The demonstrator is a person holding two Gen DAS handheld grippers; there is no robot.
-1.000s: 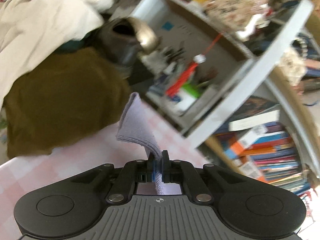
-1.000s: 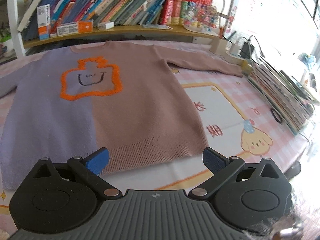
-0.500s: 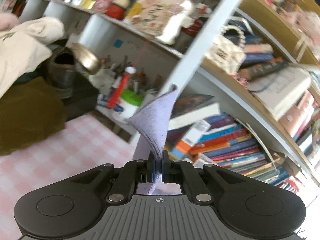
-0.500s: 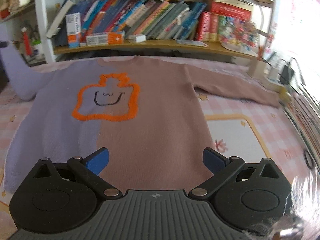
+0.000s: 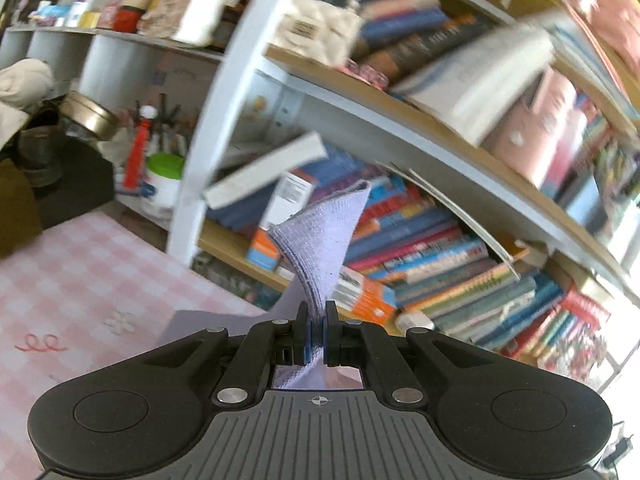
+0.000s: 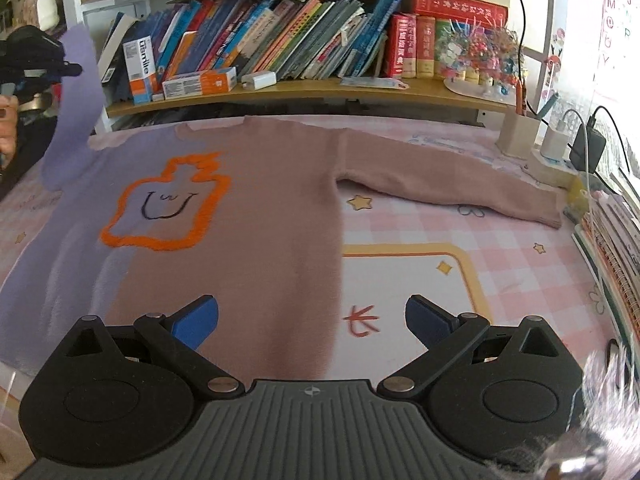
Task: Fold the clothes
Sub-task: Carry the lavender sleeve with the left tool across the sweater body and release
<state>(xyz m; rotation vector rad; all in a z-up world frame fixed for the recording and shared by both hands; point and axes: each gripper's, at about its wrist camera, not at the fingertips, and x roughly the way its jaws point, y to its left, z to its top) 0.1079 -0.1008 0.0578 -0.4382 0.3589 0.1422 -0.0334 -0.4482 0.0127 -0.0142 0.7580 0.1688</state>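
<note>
A sweater point(image 6: 256, 216), lilac on its left half and dusty pink on its right, lies flat on the table with an orange outlined face on the chest. My left gripper point(image 5: 316, 334) is shut on the cuff of the lilac sleeve point(image 5: 324, 248) and holds it up off the table; in the right wrist view that gripper point(image 6: 36, 66) and the raised lilac sleeve point(image 6: 76, 108) show at the far left. My right gripper point(image 6: 312, 318) is open and empty, low over the sweater's hem. The pink sleeve point(image 6: 452, 182) lies stretched out to the right.
A pink checked tablecloth point(image 6: 500, 248) covers the table. A bookshelf point(image 6: 280, 52) full of books runs along the back. A pen holder point(image 6: 516, 132), chargers with cables point(image 6: 576, 148) and stacked notebooks point(image 6: 612, 248) stand at the right. Brown clothes point(image 5: 16, 204) lie far left.
My left gripper has lifted the lilac sleeve cuff higher and swung right, towards the bookshelf. My right gripper has moved forward over the sweater's hem and stays open.
</note>
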